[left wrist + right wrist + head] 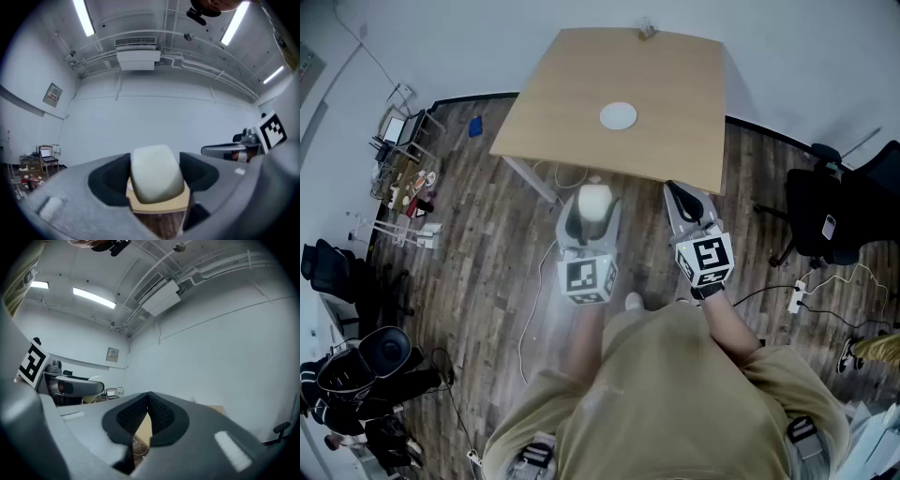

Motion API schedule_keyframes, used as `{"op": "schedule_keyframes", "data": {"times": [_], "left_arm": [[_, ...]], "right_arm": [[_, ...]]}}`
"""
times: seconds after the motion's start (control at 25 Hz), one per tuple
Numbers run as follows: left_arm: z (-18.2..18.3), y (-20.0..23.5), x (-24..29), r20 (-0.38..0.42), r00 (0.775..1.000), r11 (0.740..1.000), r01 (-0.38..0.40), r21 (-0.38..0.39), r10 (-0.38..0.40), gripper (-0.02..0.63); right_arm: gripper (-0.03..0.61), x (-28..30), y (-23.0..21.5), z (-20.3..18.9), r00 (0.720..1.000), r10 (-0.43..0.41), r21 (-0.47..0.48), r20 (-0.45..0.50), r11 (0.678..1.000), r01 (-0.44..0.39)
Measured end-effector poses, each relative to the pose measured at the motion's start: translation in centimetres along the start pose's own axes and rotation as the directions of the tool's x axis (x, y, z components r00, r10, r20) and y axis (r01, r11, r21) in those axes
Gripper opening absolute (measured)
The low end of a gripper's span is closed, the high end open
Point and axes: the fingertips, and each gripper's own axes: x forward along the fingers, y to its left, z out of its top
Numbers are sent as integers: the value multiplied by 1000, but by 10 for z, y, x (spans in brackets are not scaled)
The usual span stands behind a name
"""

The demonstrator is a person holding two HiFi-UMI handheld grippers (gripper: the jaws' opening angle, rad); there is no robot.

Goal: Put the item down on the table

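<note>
My left gripper (pixel 593 199) (pixel 154 174) is shut on a cream-white rounded item (pixel 155 172) (pixel 595 198), held between its black pads. It hangs over the floor just short of the near edge of the light wooden table (pixel 581 103) (pixel 159 202). My right gripper (pixel 682 197) (pixel 148 414) is shut with nothing between its pads, beside the left one near the table's near right corner. A white round disc (pixel 618 116) lies on the middle of the table.
A small object (pixel 647 31) stands at the table's far edge. A black office chair (pixel 830 216) is at the right, shelves with clutter (pixel 403 169) at the left, another chair (pixel 333 272) further left. Cables (pixel 539 281) run over the wooden floor.
</note>
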Motion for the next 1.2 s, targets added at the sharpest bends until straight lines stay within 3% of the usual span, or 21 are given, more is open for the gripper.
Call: {"op": "schedule_keyframes", "data": {"times": [0.52, 0.76, 1.08, 1.2], "left_arm": [[-25, 49, 1, -11, 1000, 999, 30, -12, -30, 325], [-45, 56, 18, -48, 999, 999, 22, -41, -24, 325], [-61, 78, 85, -90, 996, 999, 3, -47, -7, 325], [-65, 78, 143, -103, 995, 999, -6, -32, 3, 325]], "right_arm": [[6, 34, 19, -33, 996, -75, 43, -44, 996, 76], [6, 49, 2, -50, 992, -86, 60, -88, 994, 92], [6, 115, -23, -73, 995, -7, 109, -104, 994, 18], [6, 151, -62, -80, 994, 16, 115, -107, 993, -4]]}}
